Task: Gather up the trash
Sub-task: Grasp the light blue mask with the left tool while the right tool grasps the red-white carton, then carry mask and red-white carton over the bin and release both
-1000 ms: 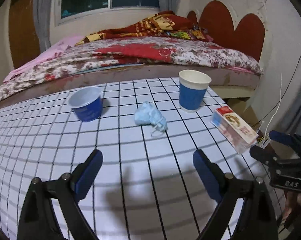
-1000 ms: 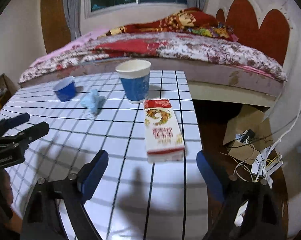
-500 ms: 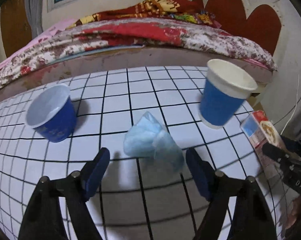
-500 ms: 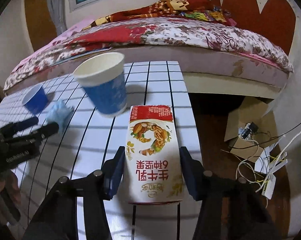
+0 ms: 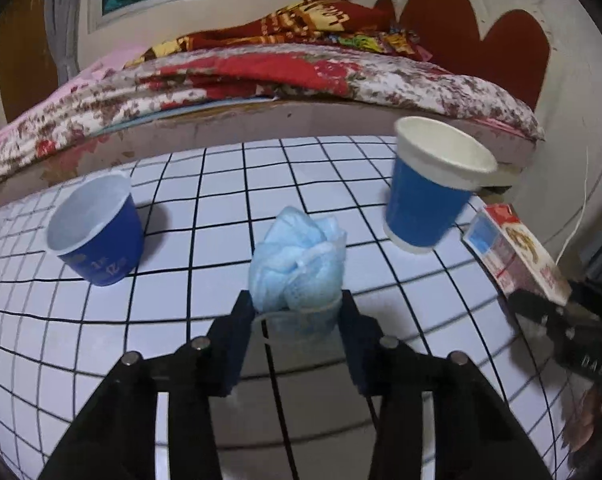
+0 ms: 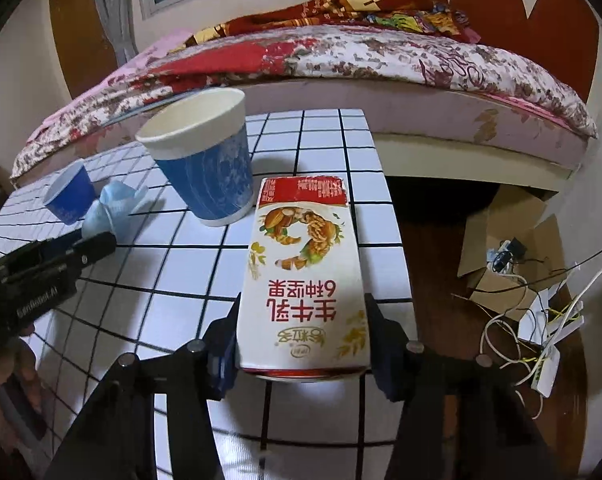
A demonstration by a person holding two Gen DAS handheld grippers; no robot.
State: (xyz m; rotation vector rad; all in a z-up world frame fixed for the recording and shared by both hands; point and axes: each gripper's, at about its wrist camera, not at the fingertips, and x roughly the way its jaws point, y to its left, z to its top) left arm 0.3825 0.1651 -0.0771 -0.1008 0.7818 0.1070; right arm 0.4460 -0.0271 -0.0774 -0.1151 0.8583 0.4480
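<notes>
My right claw (image 6: pixel 301 344) clamps the carton (image 6: pixel 305 276), lying flat, long axis pointing away toward the bed (image 6: pixel 381 56). My left claw (image 5: pixel 297 316) is closing on the crumpled mask (image 5: pixel 297 260). Both rest on the gridded desk (image 5: pixel 221 184).

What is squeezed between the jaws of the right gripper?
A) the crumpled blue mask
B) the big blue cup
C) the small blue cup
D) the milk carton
D: in the right wrist view the milk carton lies on the table with the right gripper clamped against both its sides.
</notes>
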